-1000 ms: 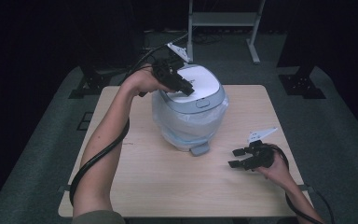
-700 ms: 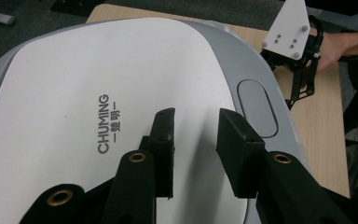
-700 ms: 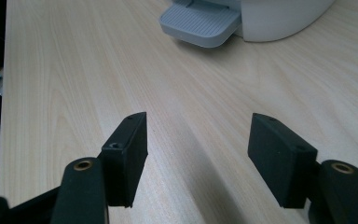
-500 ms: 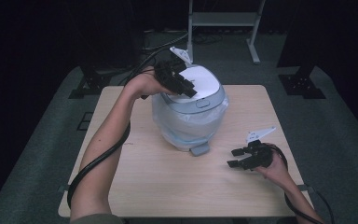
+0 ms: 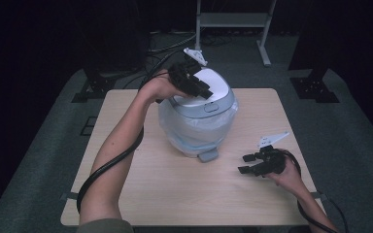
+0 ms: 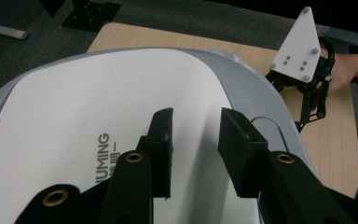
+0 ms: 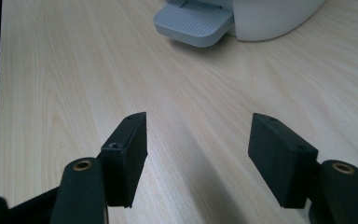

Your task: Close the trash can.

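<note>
1. High view: a white-and-grey lidded bin (image 5: 197, 119) with a clear liner stands upright near the middle of the wooden surface (image 5: 141, 194), toward its far edge. Its grey foot pedal (image 5: 208, 155) projects from the base on the near side.
2. High view: the left gripper (image 5: 198, 88) is over the far-left part of the bin's lid (image 5: 213, 92), directly above the lid face. The person's left forearm reaches in from the near left.
3. High view: the right gripper (image 5: 245, 163) lies low over the surface at the near right, pointing left. It is well apart from the bin, to the right of and nearer than the pedal.
4. Left gripper view: the two black jaws stand parted over the white lid (image 6: 74, 121), with nothing between them. They have just been opening slightly. Contact between jaw tips and lid cannot be determined. Grey printed lettering (image 6: 103, 158) lies beside the left jaw. The right gripper (image 6: 310, 109) appears far off at the upper right.
5. Right gripper view: the jaws are spread wide and released, with bare wood between them. The pedal (image 7: 193, 21) and the bin's base (image 7: 275, 16) lie ahead at the top, well apart from the jaws.
</note>
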